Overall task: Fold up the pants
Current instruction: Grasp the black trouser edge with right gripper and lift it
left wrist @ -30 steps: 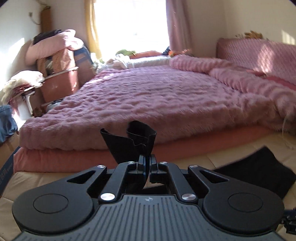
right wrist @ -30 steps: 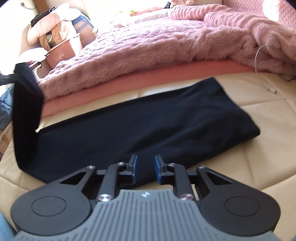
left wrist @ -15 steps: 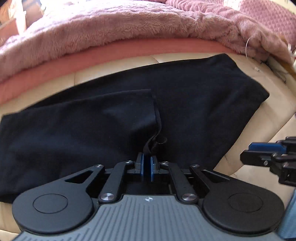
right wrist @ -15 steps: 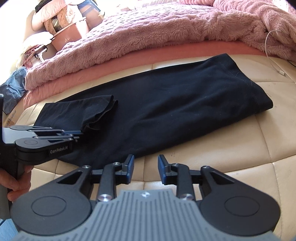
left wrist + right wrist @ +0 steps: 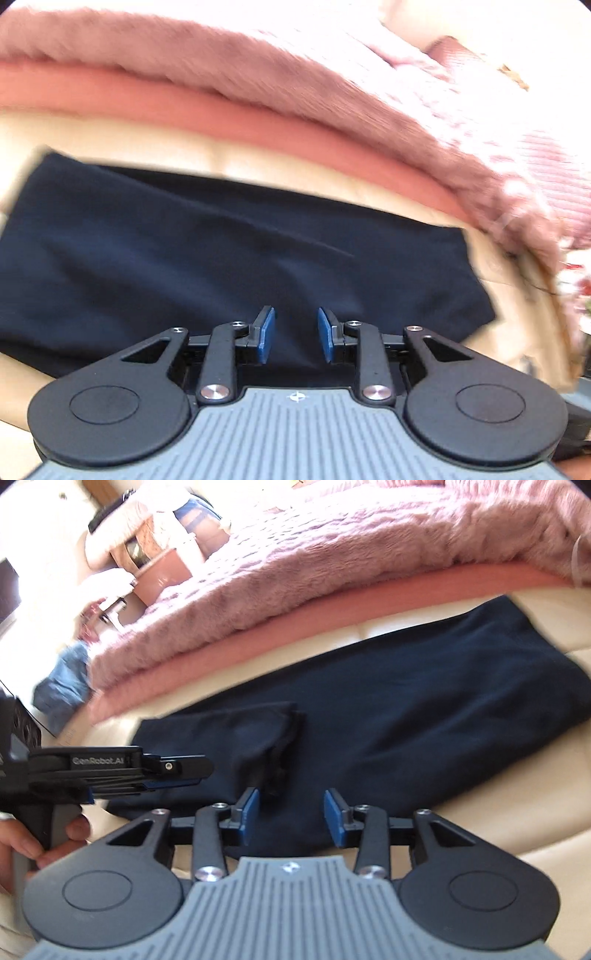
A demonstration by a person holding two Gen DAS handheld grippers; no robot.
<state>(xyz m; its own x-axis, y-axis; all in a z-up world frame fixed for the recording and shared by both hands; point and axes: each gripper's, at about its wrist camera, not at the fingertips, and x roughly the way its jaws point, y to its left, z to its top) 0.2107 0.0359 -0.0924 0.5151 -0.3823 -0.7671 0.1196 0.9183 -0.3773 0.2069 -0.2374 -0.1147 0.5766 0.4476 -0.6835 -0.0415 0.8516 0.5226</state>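
The dark navy pants (image 5: 424, 701) lie flat on a cream padded surface, with one leg end (image 5: 258, 731) folded over onto them and rumpled at its edge. In the left wrist view the pants (image 5: 221, 258) fill the middle. My left gripper (image 5: 293, 334) hovers over the near edge of the cloth. Its jaws are opening and nothing is between the blue pads. From the right wrist view the left gripper (image 5: 192, 773) shows side-on at the left, held by a hand (image 5: 22, 845). My right gripper (image 5: 291, 816) is above the pants' near edge, its jaws opening and empty.
A bed with a fuzzy pink blanket (image 5: 332, 554) and a salmon mattress edge (image 5: 258, 642) runs along behind the pants. Blue cloth (image 5: 66, 679) and piled bedding with a chair (image 5: 147, 554) stand at the far left. The cream padded surface (image 5: 517, 812) continues to the right.
The left gripper came down with the lifted leg end, laid it on the pants and let go, its jaws parting. The right gripper's jaws widened and it moved in over the pants' near edge.
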